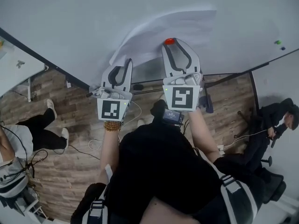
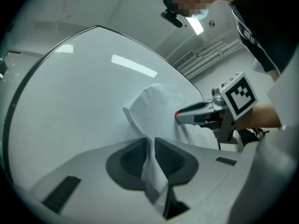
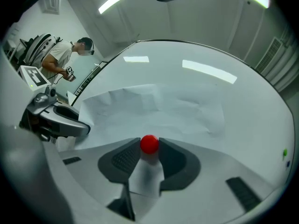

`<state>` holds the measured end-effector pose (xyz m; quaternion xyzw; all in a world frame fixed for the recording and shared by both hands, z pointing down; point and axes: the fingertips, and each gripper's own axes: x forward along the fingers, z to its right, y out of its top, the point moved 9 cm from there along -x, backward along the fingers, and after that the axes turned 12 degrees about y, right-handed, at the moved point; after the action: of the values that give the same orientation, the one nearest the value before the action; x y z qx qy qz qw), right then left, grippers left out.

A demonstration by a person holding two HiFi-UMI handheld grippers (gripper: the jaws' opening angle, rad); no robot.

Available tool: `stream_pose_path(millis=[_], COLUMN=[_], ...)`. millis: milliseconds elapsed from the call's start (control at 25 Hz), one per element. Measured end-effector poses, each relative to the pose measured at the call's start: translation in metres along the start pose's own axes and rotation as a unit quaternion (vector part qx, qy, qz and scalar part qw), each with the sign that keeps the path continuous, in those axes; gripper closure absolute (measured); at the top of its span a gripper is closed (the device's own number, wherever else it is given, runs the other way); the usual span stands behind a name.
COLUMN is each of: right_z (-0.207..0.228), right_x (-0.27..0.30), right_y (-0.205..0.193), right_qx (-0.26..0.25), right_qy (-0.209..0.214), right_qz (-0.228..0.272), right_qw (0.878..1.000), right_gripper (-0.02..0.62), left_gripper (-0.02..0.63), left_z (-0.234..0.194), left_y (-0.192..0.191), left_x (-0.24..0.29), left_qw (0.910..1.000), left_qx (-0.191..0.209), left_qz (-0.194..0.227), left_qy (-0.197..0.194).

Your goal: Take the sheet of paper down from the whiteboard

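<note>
Paper point(image 1: 163, 29) is hanging against the whiteboard point(image 1: 70, 13), white and creased, with its lower left corner standing off the surface and curling toward the person. The left gripper point(image 2: 150, 143) is clenching that loose corner: in the left gripper view its two dark pads are pressing together with the thin sheet sandwiched between them and trailing down behind the jaws. The right gripper point(image 3: 149, 147) is pointing at the board near the sheet's lower edge. Its jaws are standing fairly wide and gripping a small red magnet point(image 3: 149, 143), which is filling the gap at their tips and touching both pads. The magnet is sitting on the paper, against the board. In the head view the two grippers are working just beside each other, the left one at the sheet's corner and the right one further along its edge. Below the board a wooden floor point(image 1: 79, 120) is showing, with a seated person point(image 1: 273, 120) at the far right.
</note>
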<state>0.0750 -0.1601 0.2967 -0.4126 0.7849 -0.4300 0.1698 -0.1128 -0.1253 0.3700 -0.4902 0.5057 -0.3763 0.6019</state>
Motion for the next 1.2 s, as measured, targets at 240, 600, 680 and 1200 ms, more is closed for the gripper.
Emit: stream_pose_path(millis=[240, 600, 680, 1200], right_z=[0.001, 0.001, 0.001, 0.0], right_x=[0.0, -0.001, -0.001, 0.0], right_y=[0.0, 0.001, 0.001, 0.001], right_qx=[0.0, 0.0, 0.0, -0.008], right_qy=[0.0, 0.002, 0.003, 0.003], right_qz=[0.0, -0.001, -0.001, -0.005], right_qw=[1.0, 1.0, 1.0, 1.0], right_gripper=[0.477, 0.477, 0.477, 0.477], left_gripper=[0.551, 0.551, 0.552, 0.561], left_z=[-0.003, 0.014, 0.016, 0.021], left_y=[-0.001, 0.011, 0.014, 0.021], left_x=[0.002, 0.016, 0.019, 0.029], left_qw=[0.9999, 0.9997, 0.9997, 0.9994], left_qx=[0.012, 0.005, -0.001, -0.009], left_qz=[-0.003, 0.007, 0.007, -0.032], left_qy=[-0.003, -0.021, -0.024, -0.013])
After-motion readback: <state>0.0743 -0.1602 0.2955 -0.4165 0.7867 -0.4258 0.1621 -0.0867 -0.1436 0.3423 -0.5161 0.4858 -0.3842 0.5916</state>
